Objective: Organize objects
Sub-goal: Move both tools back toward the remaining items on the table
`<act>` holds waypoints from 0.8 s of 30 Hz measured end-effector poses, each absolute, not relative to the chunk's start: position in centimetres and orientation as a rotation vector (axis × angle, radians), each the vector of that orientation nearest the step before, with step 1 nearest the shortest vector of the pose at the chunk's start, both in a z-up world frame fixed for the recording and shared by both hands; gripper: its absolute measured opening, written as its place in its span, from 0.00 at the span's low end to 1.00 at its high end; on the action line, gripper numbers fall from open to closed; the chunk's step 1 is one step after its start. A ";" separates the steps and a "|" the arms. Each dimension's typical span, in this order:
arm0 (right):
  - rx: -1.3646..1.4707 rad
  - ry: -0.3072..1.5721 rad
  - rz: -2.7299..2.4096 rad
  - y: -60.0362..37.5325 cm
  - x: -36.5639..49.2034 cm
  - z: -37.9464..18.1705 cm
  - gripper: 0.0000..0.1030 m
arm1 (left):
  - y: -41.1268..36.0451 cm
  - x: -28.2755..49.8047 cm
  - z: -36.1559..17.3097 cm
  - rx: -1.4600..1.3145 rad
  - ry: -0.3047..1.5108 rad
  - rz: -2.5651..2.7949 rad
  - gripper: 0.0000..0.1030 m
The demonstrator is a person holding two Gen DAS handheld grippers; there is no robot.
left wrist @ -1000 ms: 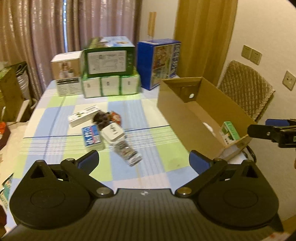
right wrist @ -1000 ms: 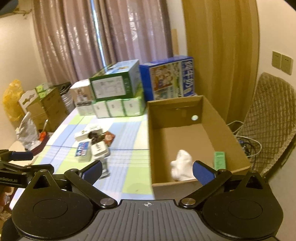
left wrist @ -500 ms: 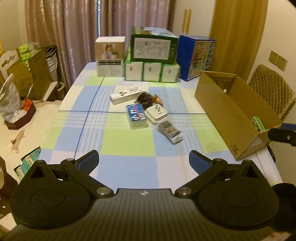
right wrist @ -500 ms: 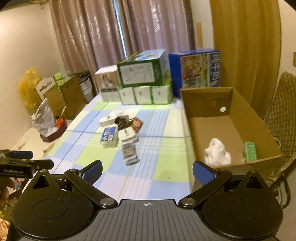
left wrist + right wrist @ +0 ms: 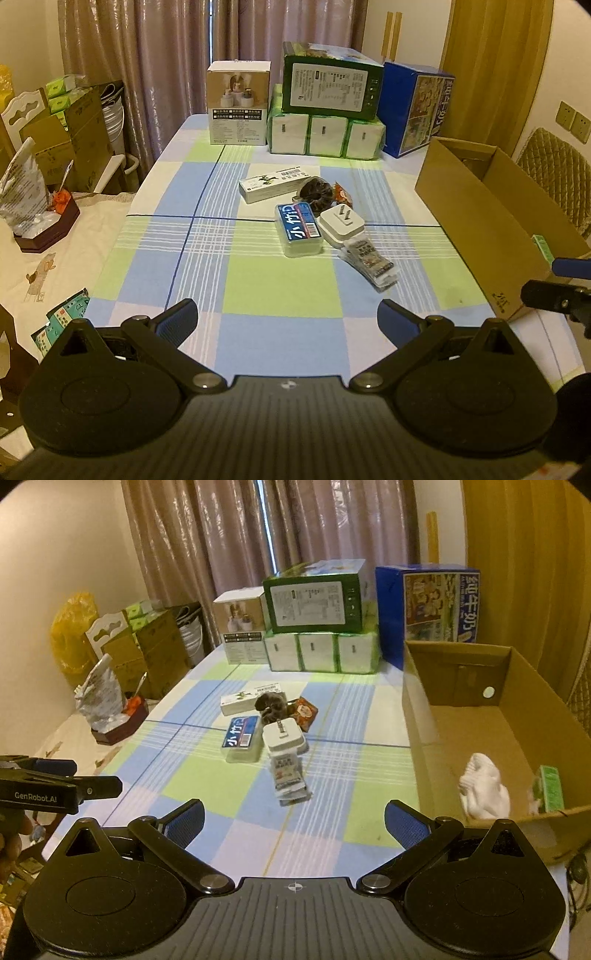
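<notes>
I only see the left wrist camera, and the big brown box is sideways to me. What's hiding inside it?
Observer: A crumpled white cloth lies on the floor of the cardboard box, close to its near wall.
Operator: I see a bit of something green. Where is it?
Observer: That is a small green carton, in the box's near right corner, just right of the cloth.
Operator: Is my other gripper holding anything?
Observer: No. The right gripper is open and empty, above the near end of the table.
</notes>
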State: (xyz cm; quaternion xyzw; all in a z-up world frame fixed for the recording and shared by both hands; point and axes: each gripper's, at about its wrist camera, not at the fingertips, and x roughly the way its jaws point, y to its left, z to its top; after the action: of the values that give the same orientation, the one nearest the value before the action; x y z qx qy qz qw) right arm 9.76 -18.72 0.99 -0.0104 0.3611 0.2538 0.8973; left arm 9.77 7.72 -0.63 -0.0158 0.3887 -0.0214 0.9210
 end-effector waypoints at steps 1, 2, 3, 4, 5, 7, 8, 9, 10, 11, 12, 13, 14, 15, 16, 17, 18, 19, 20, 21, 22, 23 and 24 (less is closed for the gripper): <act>-0.025 0.749 0.527 -18.4 10.1 0.6 0.98 | 7.8 10.2 -0.8 -0.032 0.801 -0.043 0.99; -0.031 0.753 0.530 -18.1 10.5 0.1 0.98 | 7.9 10.6 -1.1 -0.032 0.803 -0.040 0.99; -0.038 0.758 0.532 -17.7 11.0 -0.3 0.98 | 8.0 11.1 -1.3 -0.033 0.803 -0.039 0.99; -0.045 0.764 0.535 -17.3 11.5 -0.8 0.98 | 8.1 11.6 -1.5 -0.033 0.803 -0.038 0.99; -0.053 0.768 0.539 -17.0 11.9 -1.3 0.98 | 8.2 12.1 -1.7 -0.032 0.803 -0.035 0.99; -0.071 0.770 0.549 -16.3 12.8 -2.2 0.98 | 8.2 13.2 -2.3 -0.023 0.808 -0.024 0.99; -0.080 0.770 0.557 -15.9 13.4 -2.8 0.98 | 8.2 13.8 -2.6 -0.018 0.812 -0.021 0.99; -0.086 0.770 0.563 -15.5 13.9 -3.3 0.98 | 8.2 14.5 -3.1 -0.014 0.814 -0.019 0.99; -0.094 0.771 0.568 -15.1 14.6 -3.9 0.98 | 8.2 15.1 -3.4 -0.013 0.815 -0.018 0.99; -0.101 0.770 0.572 -14.8 15.2 -4.5 0.98 | 8.2 15.7 -3.8 -0.013 0.817 -0.018 0.99; -0.107 0.769 0.575 -14.5 15.9 -5.1 0.98 | 8.2 16.3 -4.3 -0.013 0.818 -0.017 0.99; -0.115 0.771 0.578 -14.2 16.5 -5.7 0.97 | 8.2 16.9 -4.8 -0.012 0.821 -0.016 0.99; -0.120 0.773 0.582 -13.9 17.1 -6.2 0.95 | 8.1 17.5 -5.4 -0.010 0.825 -0.016 0.99; -0.124 0.775 0.585 -13.7 17.7 -6.8 0.93 | 8.1 18.1 -5.9 -0.007 0.828 -0.015 0.99; -0.130 0.779 0.594 -13.4 18.4 -7.5 0.88 | 8.0 18.7 -6.5 -0.003 0.830 -0.015 0.98; -0.133 0.781 0.605 -13.2 18.9 -7.9 0.85 | 8.0 19.1 -7.0 -0.004 0.830 -0.014 0.98; -0.137 0.780 0.621 -12.9 19.4 -8.5 0.84 | 8.1 19.6 -7.6 -0.010 0.827 -0.017 0.98; -0.141 0.779 0.631 -12.7 19.8 -9.0 0.83 | 8.1 20.0 -7.9 -0.018 0.826 -0.020 0.98; -0.147 0.780 0.643 -12.4 20.3 -9.5 0.82 | 8.1 20.5 -8.4 -0.025 0.824 -0.021 0.98; -0.154 0.780 0.650 -12.2 20.7 -10.0 0.81 | 8.2 20.9 -8.8 -0.031 0.819 -0.020 0.98; -0.159 0.779 0.655 -11.9 21.1 -10.4 0.79 | 8.2 21.4 -9.2 -0.033 0.814 -0.019 0.98; -0.161 0.780 0.660 -11.7 21.6 -10.9 0.78 | 8.2 21.8 -9.5 -0.033 0.811 -0.017 0.98; -0.163 0.782 0.663 -11.4 22.0 -11.2 0.77 | 8.3 22.1 -9.8 -0.032 0.807 -0.014 0.98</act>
State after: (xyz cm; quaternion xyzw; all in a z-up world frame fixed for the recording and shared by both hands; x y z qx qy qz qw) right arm 21.95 -11.41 -11.22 -0.0779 0.3736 0.3167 0.8684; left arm 22.11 8.27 -9.83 -0.0156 0.3927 -0.0069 0.9195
